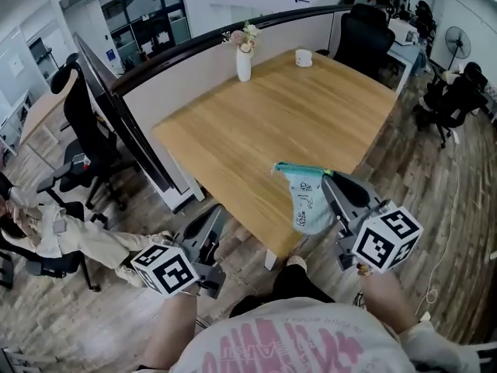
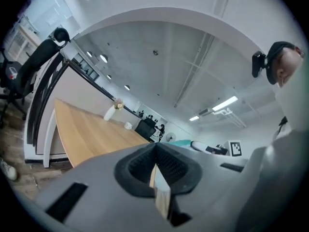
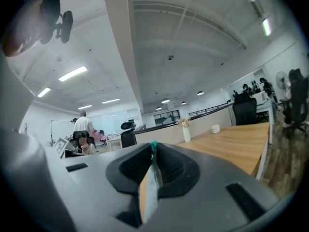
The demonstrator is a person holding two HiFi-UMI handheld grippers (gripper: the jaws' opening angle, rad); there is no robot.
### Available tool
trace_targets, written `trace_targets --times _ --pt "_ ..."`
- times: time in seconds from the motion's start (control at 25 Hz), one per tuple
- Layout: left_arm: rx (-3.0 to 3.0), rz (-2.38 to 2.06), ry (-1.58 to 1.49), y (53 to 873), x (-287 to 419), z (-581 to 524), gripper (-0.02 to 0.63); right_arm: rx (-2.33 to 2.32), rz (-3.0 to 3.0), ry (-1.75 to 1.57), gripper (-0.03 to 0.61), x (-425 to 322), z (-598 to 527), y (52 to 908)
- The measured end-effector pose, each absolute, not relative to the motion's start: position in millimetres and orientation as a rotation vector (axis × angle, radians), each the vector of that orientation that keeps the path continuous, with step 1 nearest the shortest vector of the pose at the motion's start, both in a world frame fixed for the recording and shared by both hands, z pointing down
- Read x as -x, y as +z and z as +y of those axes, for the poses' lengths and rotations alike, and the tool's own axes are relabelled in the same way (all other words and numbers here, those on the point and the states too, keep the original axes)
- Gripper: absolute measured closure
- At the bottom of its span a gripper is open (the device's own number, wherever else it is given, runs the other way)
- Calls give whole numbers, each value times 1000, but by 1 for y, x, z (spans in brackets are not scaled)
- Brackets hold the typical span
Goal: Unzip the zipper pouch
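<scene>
The right gripper (image 1: 329,179) is clamped on the pouch (image 1: 307,202) just below its teal zipper (image 1: 299,167), at the near edge of the table (image 1: 256,123). The left gripper (image 1: 217,212) hangs closed and empty, below table level. To unzip cleanly, we should raise the left, pinch the pull, and draw it along the teeth while the right anchors. The pouch print is too small to read.

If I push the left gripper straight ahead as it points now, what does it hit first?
Probably the near edge of the table, just ahead of the left gripper. Height is hard to judge, so it might pass just over the top.
</scene>
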State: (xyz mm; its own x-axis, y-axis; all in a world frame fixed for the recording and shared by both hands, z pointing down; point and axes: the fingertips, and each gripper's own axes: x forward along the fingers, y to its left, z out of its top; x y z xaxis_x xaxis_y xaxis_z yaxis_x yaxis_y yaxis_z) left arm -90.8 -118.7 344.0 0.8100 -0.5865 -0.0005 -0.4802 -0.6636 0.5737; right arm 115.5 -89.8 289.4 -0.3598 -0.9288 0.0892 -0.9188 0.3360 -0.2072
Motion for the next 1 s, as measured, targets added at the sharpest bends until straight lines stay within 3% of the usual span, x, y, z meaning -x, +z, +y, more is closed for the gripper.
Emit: trace_targets --times 1.0 --pt "-2423 -1061 -307 326 70 -66 614 1655 2521 -385 543 -155 -46 266"
